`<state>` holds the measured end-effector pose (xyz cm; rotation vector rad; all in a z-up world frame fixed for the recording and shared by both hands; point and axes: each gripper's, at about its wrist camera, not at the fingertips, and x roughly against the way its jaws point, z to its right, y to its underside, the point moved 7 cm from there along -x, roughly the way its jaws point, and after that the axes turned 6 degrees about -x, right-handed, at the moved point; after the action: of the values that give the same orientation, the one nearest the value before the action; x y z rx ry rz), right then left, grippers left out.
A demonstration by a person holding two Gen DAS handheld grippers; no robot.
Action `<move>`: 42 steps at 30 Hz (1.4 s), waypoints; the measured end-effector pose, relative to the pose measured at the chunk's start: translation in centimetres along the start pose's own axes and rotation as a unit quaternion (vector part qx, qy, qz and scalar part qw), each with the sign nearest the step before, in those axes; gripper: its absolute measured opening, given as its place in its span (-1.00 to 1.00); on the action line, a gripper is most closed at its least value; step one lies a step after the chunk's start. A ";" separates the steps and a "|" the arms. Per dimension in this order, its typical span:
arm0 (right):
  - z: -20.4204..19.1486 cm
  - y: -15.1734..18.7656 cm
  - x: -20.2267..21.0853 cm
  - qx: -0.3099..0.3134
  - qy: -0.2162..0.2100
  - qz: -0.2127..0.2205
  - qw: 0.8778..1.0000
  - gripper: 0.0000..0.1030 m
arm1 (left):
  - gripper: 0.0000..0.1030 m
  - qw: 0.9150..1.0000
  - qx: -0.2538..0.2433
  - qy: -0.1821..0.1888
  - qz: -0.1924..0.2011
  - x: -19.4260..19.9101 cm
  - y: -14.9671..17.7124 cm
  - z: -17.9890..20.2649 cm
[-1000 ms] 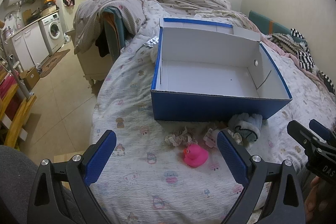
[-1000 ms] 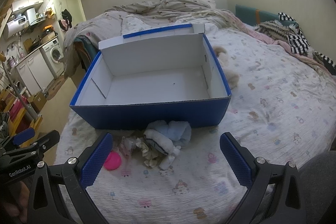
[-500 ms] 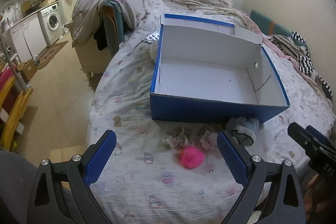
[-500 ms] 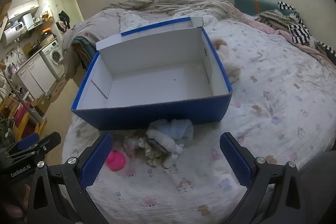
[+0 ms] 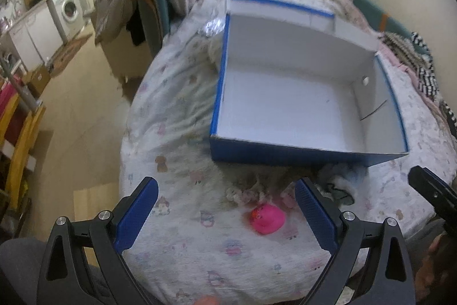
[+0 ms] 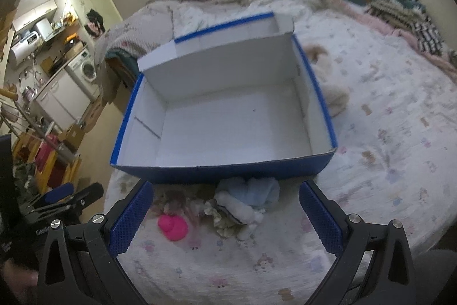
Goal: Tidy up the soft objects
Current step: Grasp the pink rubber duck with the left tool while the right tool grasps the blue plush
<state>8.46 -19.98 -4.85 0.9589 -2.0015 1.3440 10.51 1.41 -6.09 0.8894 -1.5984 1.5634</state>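
A bed covered in a pale printed sheet (image 6: 385,162) holds an open blue cardboard box (image 6: 222,169) with a white inside. Every place below is given relative to that box.

The box is empty: its white floor and walls are bare in both wrist views. Its lid flap stands up along the far wall.

The soft things lie in a small heap on the sheet just in front of the box's near wall. A pale blue and white fluffy bundle (image 6: 251,195), perhaps rolled socks, sits almost touching that wall. Beside it is a crumpled frilly piece (image 5: 242,192). A pink rubber duck (image 5: 267,219) lies a little farther from the box, nearest the grippers.

The left gripper (image 5: 225,215) hangs in front of the box with its 2 blue-padded fingers spread wide and nothing between them; the duck sits toward its right finger. The right gripper (image 6: 225,217) is likewise spread wide and empty, with the blue bundle between its finger lines. Both views are blurred.

The step in hand looks like the first pick. To do it well, centre 1 item between the pads, come down onto the sheet without snagging it, close gently since the item will squash, then lift clear over the near wall before letting go.
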 end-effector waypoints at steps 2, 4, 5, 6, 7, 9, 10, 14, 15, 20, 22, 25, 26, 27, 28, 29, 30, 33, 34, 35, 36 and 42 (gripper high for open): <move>0.4 0.0 -1.0 -0.003 -0.006 -0.025 1.000 1.00 | 0.87 0.999 0.012 0.004 -0.031 -1.6 0.3 -0.5; 0.8 0.1 -2.1 -0.003 -0.005 -0.048 0.999 1.00 | 0.87 0.997 0.024 0.019 -0.064 -3.3 0.9 -0.7; 1.1 0.2 -2.6 -0.002 -0.003 -0.056 0.998 1.00 | 0.84 0.996 0.028 0.026 -0.078 -3.9 1.3 -0.6; 1.3 0.4 -3.0 -0.001 -0.002 -0.062 0.998 1.00 | 0.81 0.995 0.033 0.036 -0.092 -4.6 1.8 -0.4; 1.7 0.5 -3.4 -0.003 -0.001 -0.066 0.998 1.00 | 0.69 0.993 0.036 0.049 -0.105 -5.2 2.3 0.0; 2.5 0.9 -4.1 -0.013 0.003 -0.071 0.997 1.00 | 0.53 0.989 0.038 0.065 -0.127 -6.3 3.2 0.9; 2.9 1.1 -4.4 -0.021 0.004 -0.077 0.997 1.00 | 0.50 0.987 0.036 0.073 -0.138 -6.8 3.7 1.6; 4.6 1.7 -5.6 -0.057 0.008 -0.095 0.994 1.00 | 0.48 0.984 0.030 0.091 -0.153 -8.2 4.7 3.3; 4.9 1.7 -5.6 -0.065 0.008 -0.096 0.993 1.00 | 0.46 0.984 0.028 0.091 -0.153 -8.4 4.9 3.5; 6.0 1.8 -5.9 -0.081 0.018 -0.095 0.992 1.00 | -0.03 0.982 0.016 0.104 -0.155 -9.3 5.5 5.0; 6.3 1.7 -6.2 -0.083 0.022 -0.097 0.992 1.00 | -0.09 0.981 0.012 0.113 -0.156 -9.7 5.5 5.7; 6.5 1.6 -6.5 -0.086 0.025 -0.099 0.991 1.00 | -0.43 0.981 0.001 0.108 -0.164 -10.5 5.7 6.1; 6.6 1.6 -6.6 -0.087 0.025 -0.099 0.991 1.00 | -0.44 0.980 -0.002 0.107 -0.165 -10.5 5.8 6.2; 6.6 1.6 -6.6 -0.090 0.025 -0.100 0.991 1.00 | -0.44 0.981 -0.004 0.107 -0.162 -10.3 5.9 6.2; 6.8 1.6 -6.6 -0.093 0.025 -0.101 0.990 1.00 | -0.44 0.983 -0.009 0.103 -0.154 -9.8 5.9 6.1; 6.9 1.5 -6.7 -0.098 0.023 -0.102 0.990 1.00 | -0.44 0.983 -0.015 0.101 -0.151 -9.2 5.5 5.9; 7.1 1.5 -6.6 -0.103 0.021 -0.102 0.989 1.00 | -0.44 0.983 -0.020 0.101 -0.149 -8.8 5.4 5.9; 7.6 1.5 -6.7 -0.125 0.006 -0.108 0.986 1.00 | -0.44 0.985 -0.038 0.101 -0.134 -6.4 5.3 5.5; 7.7 1.6 -6.8 -0.133 -0.004 -0.113 0.985 1.00 | -0.44 0.986 -0.046 0.098 -0.128 -5.4 5.0 5.2; 7.8 1.6 -7.0 -0.144 -0.014 -0.119 0.982 1.00 | -0.44 0.987 -0.052 0.095 -0.122 -4.6 5.1 4.8; 7.8 1.7 -7.2 -0.152 -0.021 -0.125 0.980 0.95 | -0.44 0.987 -0.059 0.090 -0.117 -4.0 4.7 4.4; 6.9 2.5 -8.6 -0.154 -0.031 -0.161 0.974 0.57 | -0.44 0.990 -0.103 0.059 -0.072 -2.8 2.2 2.9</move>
<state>11.36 -23.53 -15.17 1.1259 -1.9238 0.8126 9.90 -1.44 -9.64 0.7676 -1.5424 1.3012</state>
